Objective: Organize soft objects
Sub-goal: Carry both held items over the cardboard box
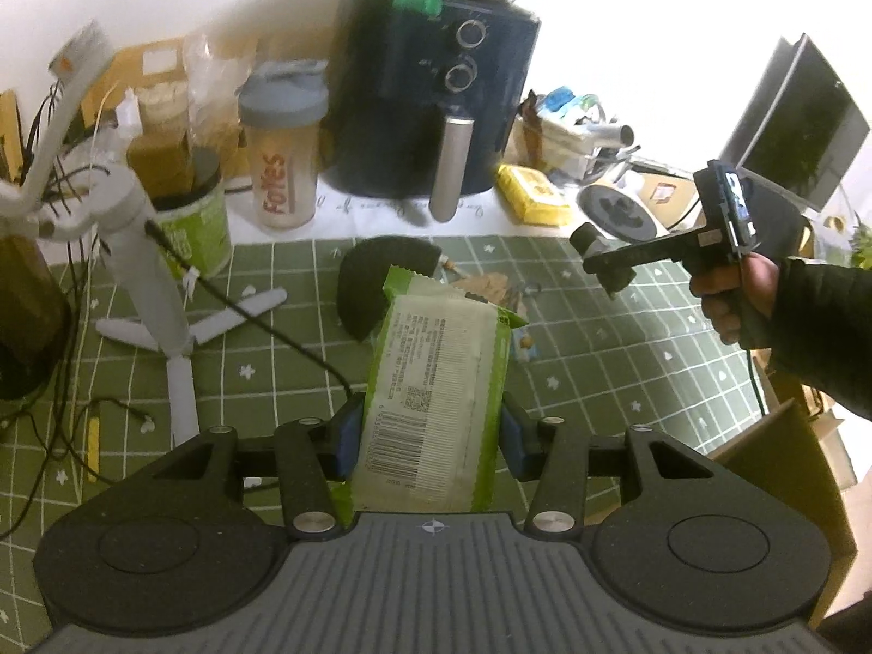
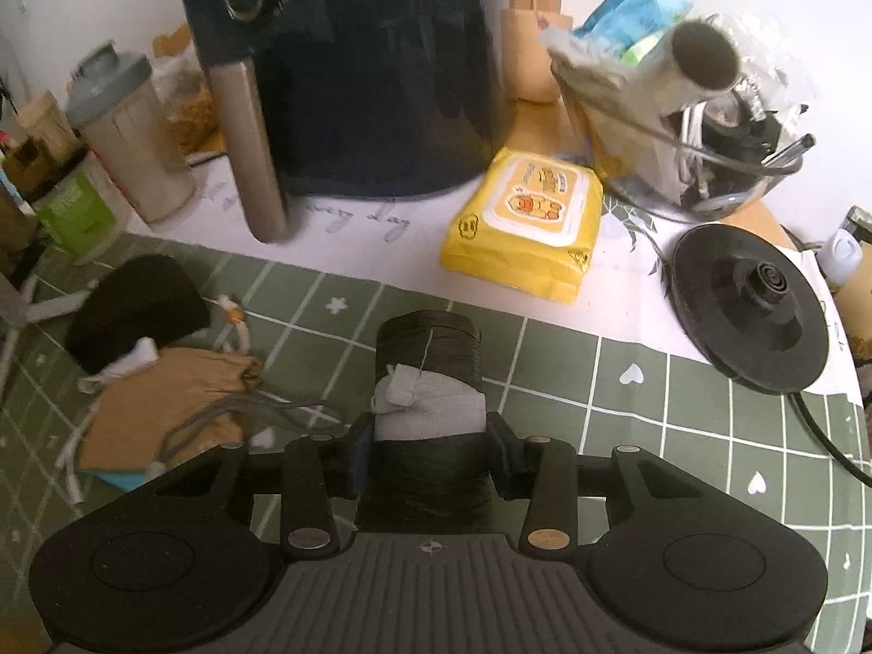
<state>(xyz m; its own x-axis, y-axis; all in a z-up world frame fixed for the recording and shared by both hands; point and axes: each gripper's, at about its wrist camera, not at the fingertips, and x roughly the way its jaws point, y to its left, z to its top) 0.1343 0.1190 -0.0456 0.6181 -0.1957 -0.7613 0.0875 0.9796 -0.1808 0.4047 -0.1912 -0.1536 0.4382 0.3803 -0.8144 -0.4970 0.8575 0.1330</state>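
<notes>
Green-and-white crinkly plastic tissue packet (image 1: 436,381) sits clamped between the blue pads of the left gripper (image 1: 430,436), held up above the green grid-patterned cloth surface (image 1: 599,338), barcode side facing the camera. Dark rolled sock bundle with a grey cuff (image 2: 428,398) is pinched in the right gripper (image 2: 428,444), jaws pressed on both sides of it, lifted over the same green cloth. In the left wrist view the right gripper shows at the right edge, gripped by a hand in a dark sleeve (image 1: 730,300). On the surface lie a black half-round soft pad (image 2: 136,310) and a tan fabric drawstring pouch (image 2: 163,403), touching each other. Behind them, on a white cloth, stand a dark blue air fryer with a silver handle (image 2: 349,71), a yellow wet-wipes pack (image 2: 528,218) just beside it, a black round kettle base (image 2: 752,300), and a grey-lidded shaker bottle (image 1: 280,147). White tripod stand (image 1: 147,272) at left.
</notes>
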